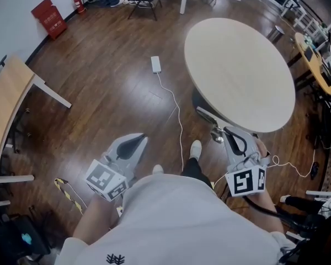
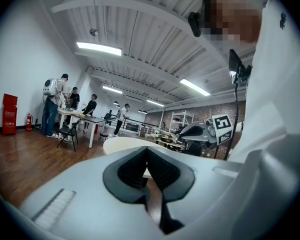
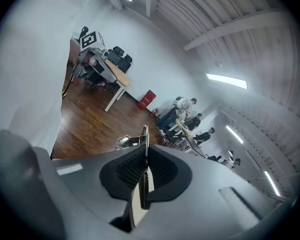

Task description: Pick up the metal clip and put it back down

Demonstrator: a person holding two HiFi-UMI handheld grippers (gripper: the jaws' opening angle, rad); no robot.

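Note:
My right gripper [image 1: 226,130] is held over the floor by the near edge of the round beige table [image 1: 240,70]. It is shut on the metal clip [image 1: 217,133], whose silver end sticks out past the tips. In the right gripper view the clip [image 3: 144,135] stands as a thin metal blade pinched between the dark pads [image 3: 130,170] of the right gripper [image 3: 145,156]. My left gripper [image 1: 137,140] hangs lower left, above the wooden floor. Its jaws meet at the tips with nothing between them, as the left gripper view shows of the left gripper [image 2: 147,151].
A white power strip [image 1: 155,64] with its cable lies on the floor left of the table. A wooden desk [image 1: 8,109] stands at the left, a red box [image 1: 48,16] by the wall. Several people [image 2: 52,104] stand at a far table. A yellow-black strap [image 1: 69,195] lies near my feet.

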